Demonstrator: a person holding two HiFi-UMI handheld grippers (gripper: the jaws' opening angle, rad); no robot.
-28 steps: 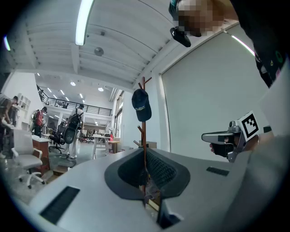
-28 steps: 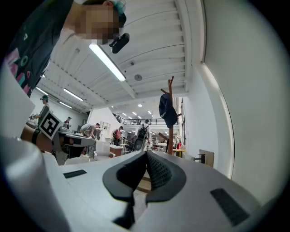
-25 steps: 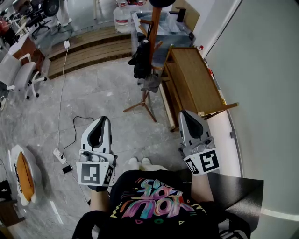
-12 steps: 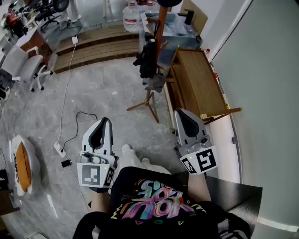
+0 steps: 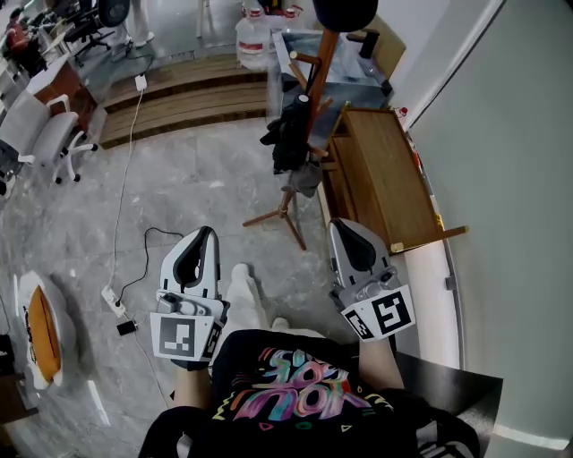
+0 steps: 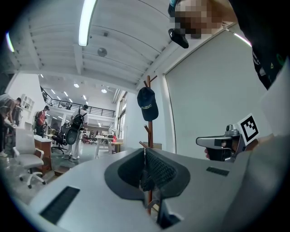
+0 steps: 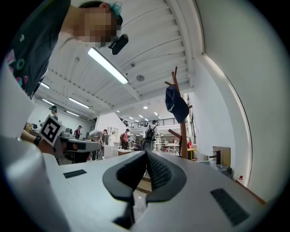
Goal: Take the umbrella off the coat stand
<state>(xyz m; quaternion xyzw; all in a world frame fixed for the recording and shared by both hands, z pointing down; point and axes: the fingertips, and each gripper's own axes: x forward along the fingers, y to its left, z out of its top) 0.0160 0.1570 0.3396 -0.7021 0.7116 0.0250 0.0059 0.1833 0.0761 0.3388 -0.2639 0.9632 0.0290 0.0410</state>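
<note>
So, black umbrella [image 5: 286,139] hanging on the wooden coat stand [image 5: 315,80], well ahead of both grippers, left gripper [image 5: 202,234] jaws pressed together with nothing between, right gripper [image 5: 341,225] same deal, neither touching it, dark cap [image 7: 176,104] up top.

**Head view.** At the upper edge, the dark cap [image 5: 345,11] crowning the brown wooden coat stand [image 5: 322,63] is cut off. The black folded umbrella [image 5: 288,134] hung at upper centre cannot be told apart from the grey item [image 5: 304,177] beneath it. The orange-and-white object [image 5: 40,326] at lower left cannot be identified.

**Left gripper view.** The stand's lower half is largely hidden behind the grey left gripper [image 6: 145,152].

**Right gripper view.** The stand's base is masked by the grey right gripper [image 7: 146,154]. The distant people [image 7: 125,136] at centre left are too small to describe.
</note>
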